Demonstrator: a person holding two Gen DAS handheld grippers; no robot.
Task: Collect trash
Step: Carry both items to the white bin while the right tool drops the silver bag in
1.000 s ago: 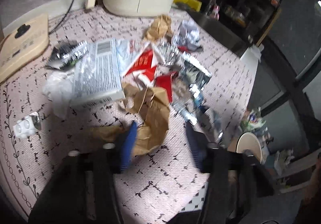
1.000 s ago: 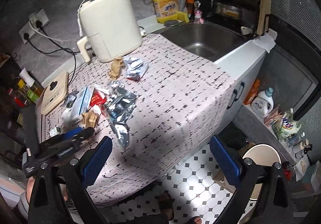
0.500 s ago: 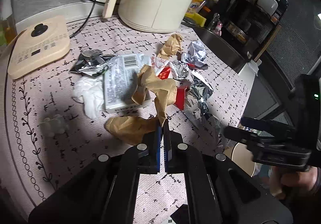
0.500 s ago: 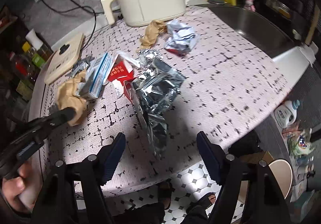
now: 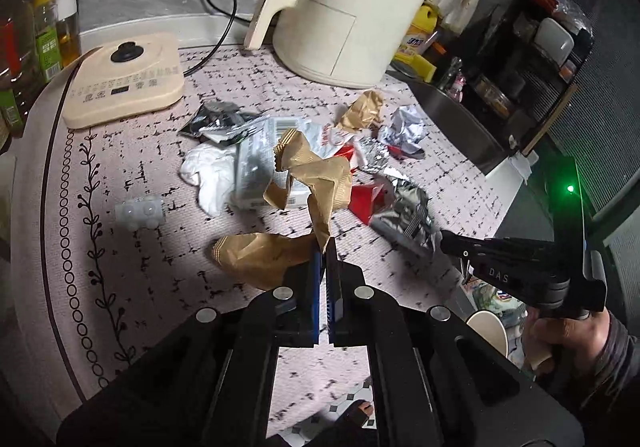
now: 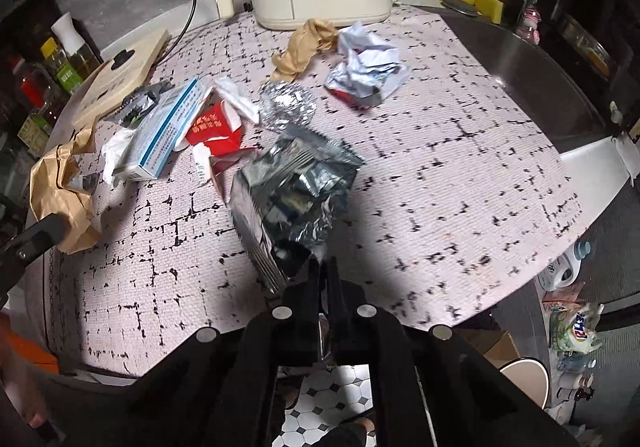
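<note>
The brown paper bag [image 5: 316, 183] is hanging crumpled above the patterned mat [image 5: 120, 151], its long axis running up and away from the left gripper [image 5: 323, 247], whose fingers are pinching its lower corner tightly between the blue pads. The silver foil bag [image 6: 292, 191] is lying just ahead of the right gripper [image 6: 322, 267], stretching away from the fingertips toward the middle of the counter; those fingers are closed on its near edge, with foil showing between them. So each hand is gripping the piece nearest it, and both pieces are trailing forward from the fingers, which I judge means lifting straight up and back should clear them. Around them more trash is waiting: a white box [image 6: 168, 127], red wrapper [image 6: 216, 131], crumpled white paper [image 6: 368, 63] and another brown scrap [image 6: 304, 47] beside the cream air fryer [image 5: 348, 7]. A bin is not clearly showing.
</note>
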